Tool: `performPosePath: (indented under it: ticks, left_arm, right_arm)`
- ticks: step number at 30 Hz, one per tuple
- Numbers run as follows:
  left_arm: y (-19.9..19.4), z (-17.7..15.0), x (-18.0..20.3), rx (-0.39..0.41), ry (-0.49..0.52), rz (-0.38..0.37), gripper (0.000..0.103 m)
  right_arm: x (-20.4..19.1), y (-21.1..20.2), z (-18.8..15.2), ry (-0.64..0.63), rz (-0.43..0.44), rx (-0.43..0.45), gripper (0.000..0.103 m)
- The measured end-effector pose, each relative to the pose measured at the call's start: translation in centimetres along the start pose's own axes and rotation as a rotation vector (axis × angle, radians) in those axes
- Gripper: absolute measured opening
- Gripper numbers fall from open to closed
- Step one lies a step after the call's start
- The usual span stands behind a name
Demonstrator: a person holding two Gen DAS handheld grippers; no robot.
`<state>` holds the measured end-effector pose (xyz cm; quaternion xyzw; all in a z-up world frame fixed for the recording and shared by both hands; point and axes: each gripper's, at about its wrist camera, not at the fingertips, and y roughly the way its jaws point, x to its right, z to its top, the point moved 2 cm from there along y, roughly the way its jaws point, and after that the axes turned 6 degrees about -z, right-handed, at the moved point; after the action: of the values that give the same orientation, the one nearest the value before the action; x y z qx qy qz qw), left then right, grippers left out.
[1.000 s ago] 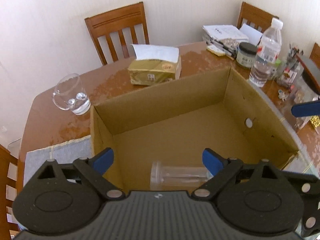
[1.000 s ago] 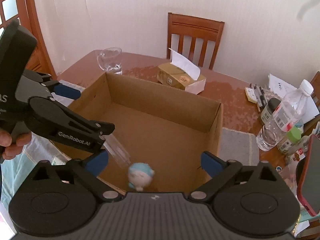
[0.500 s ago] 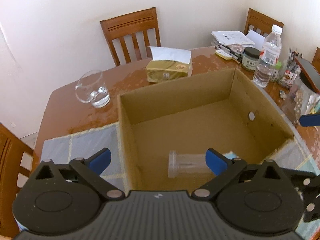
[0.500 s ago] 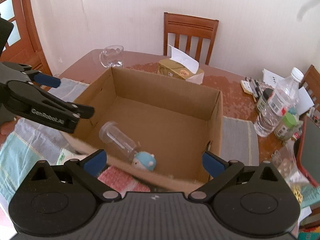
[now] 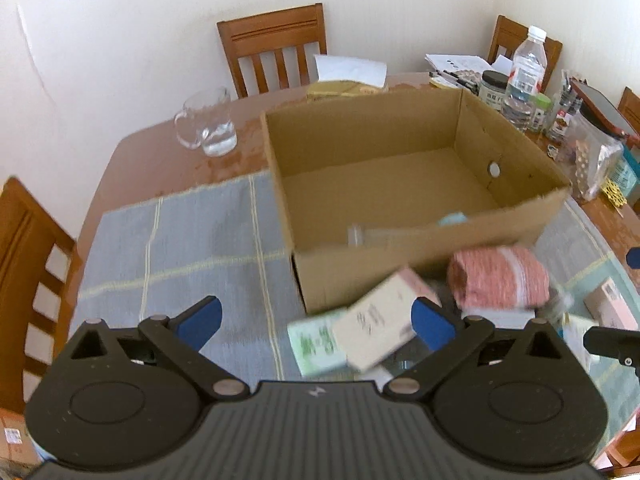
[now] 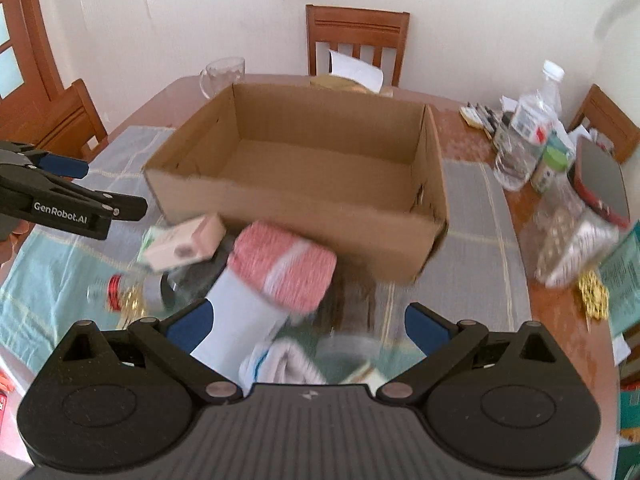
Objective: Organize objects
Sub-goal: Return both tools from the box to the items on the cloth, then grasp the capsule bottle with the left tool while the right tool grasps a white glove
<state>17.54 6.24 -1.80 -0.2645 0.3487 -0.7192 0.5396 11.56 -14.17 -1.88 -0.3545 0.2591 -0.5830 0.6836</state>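
"GenRobot.AI" on left gripper (image 6: 76,196) (white txt)

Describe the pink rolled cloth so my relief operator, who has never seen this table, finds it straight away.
Start at the open cardboard box in the middle of the table. A loose pile lies just outside its near wall; the rolled cloth sits on top of it, to the right of a small pale carton. It is the only soft thing there with fine pink-and-white stripes.

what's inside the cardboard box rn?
Inside the cardboard box, the left wrist view shows a clear tube and something light blue by the near wall, which covers their lower parts. Rest of the floor looks bare.
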Motion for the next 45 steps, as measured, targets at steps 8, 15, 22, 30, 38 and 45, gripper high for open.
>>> performPosePath:
  ticks: [8, 15, 22, 30, 38, 45]
  left_arm:
    - [1.0, -4.4, 0.1, -0.070, -0.077, -0.005, 0.101]
    - [3.1, -5.5, 0.4, -0.081, -0.125, 0.016, 0.101]
    - [4.7, -5.7, 0.5, -0.087, -0.134, 0.040, 0.101]
    - [3.4, -7.6, -1.0, -0.128, -0.096, 0.066, 0.101]
    - [3.3, -10.3, -3.2, -0.206, -0.088, 0.118, 0.101]
    - [2.5, -10.2, -2.5, -0.196, -0.125, 0.007, 0.101]
  right_arm:
    - [-2.1, 1.2, -5.1, -0.057, 0.058, -0.059, 0.103]
    - [-3.3, 3.3, -7.9, -0.057, 0.103, -0.123, 0.103]
    - [-3.9, 4.4, -8.9, -0.056, 0.095, -0.126, 0.103]
    - [-4.3, 4.7, -9.6, -0.085, 0.086, -0.124, 0.103]
    - [-4.6, 5.2, -9.9, -0.105, 0.077, -0.148, 0.103]
    - [-5.1, 5.8, -9.7, -0.133, 0.089, -0.155, 0.103]
